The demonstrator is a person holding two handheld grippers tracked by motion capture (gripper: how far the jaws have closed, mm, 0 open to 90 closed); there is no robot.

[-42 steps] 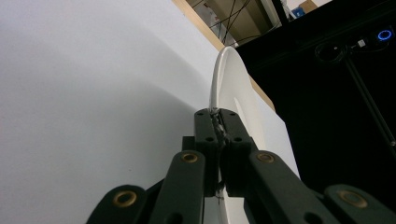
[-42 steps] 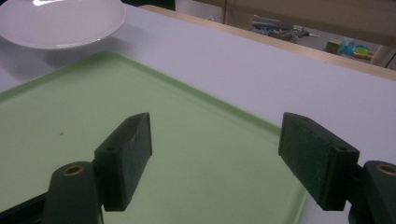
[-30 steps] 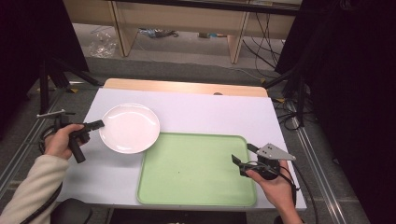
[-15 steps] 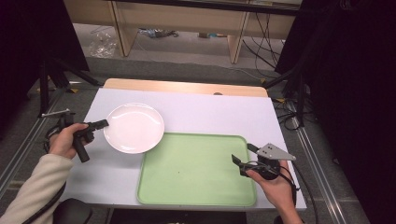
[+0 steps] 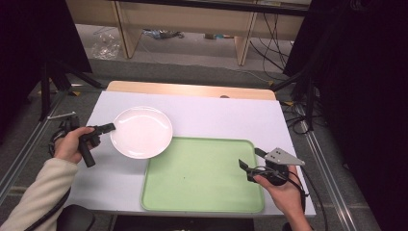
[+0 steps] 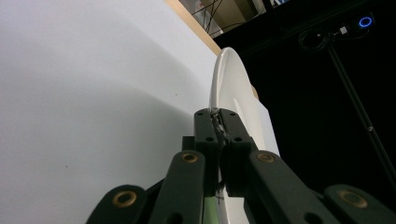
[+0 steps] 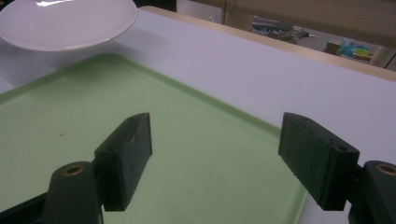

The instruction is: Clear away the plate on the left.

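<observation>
Left gripper (image 5: 107, 128), seen from above, pinches the white plate (image 5: 142, 132) by its rim, overlapping the green tray (image 5: 202, 178), probably lifted. Its own view confirms the clamp. Right gripper (image 7: 217, 154) waits spread over the tray. Next: lower the plate onto it.

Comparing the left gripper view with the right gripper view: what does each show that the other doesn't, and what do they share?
Left gripper view alone: the left gripper with jaws shut on the plate rim, seen edge-on, and a dark stand with a blue ring light. Right gripper view alone: the right gripper with jaws wide apart and nothing between them, over the green tray, with clutter beyond the table's far edge. Shared: the plate and the white table.
</observation>
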